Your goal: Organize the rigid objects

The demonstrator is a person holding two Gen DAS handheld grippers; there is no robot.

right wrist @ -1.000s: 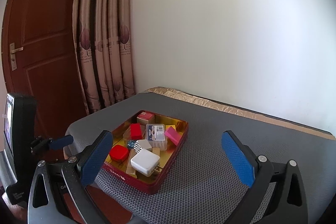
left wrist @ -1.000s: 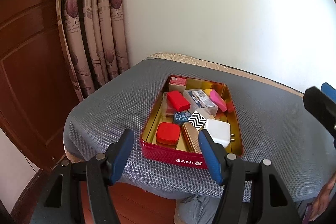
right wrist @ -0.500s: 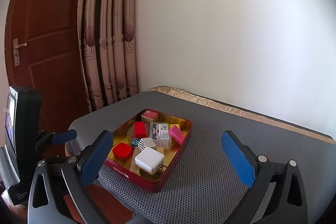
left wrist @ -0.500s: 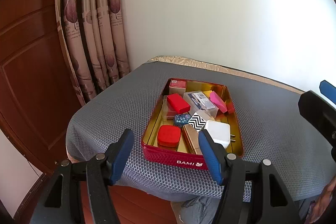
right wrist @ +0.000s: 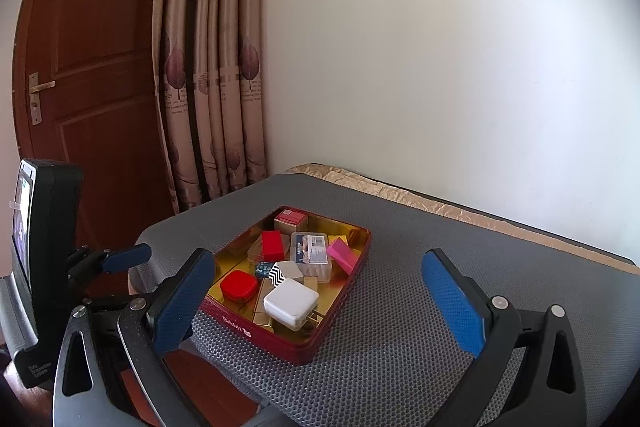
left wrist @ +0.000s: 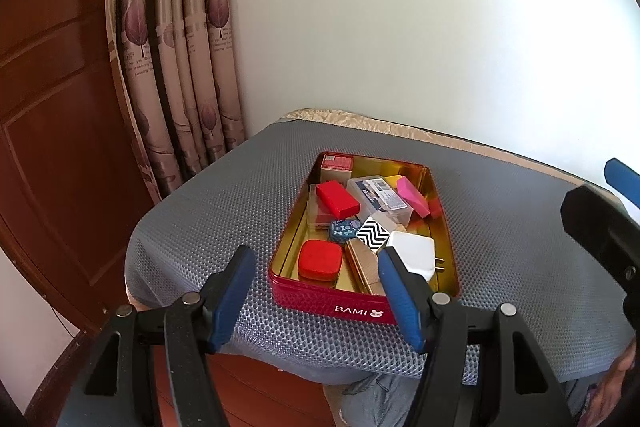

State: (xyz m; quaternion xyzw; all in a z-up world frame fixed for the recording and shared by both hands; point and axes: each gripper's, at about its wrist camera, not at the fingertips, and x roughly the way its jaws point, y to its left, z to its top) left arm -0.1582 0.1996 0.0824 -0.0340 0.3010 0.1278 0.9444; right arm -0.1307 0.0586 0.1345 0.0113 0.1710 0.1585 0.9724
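Observation:
A red tin (left wrist: 312,290) (right wrist: 304,347) with a gold inside sits on the grey mesh mat (left wrist: 208,211) (right wrist: 400,315). It holds several small things: a white charger (left wrist: 414,251) (right wrist: 291,302), a rounded red case (left wrist: 320,258) (right wrist: 238,285), a red box (left wrist: 338,199), a clear case (left wrist: 380,197) (right wrist: 312,253), a pink block (left wrist: 412,195) and a zigzag-patterned box (left wrist: 372,234). My left gripper (left wrist: 314,301) hovers open in front of the tin's near wall. My right gripper (right wrist: 320,301) stands open above the mat's near edge, empty.
A brown wooden door (right wrist: 92,87) and patterned curtains (left wrist: 180,75) stand to the left. A white wall (right wrist: 440,67) is behind the table. The left gripper's body (right wrist: 44,267) appears at the left of the right wrist view. The mat right of the tin is bare.
Both views have shifted slightly, with the tin sitting a little lower in the left wrist view and further right in the right wrist view. The jaws keep the same width.

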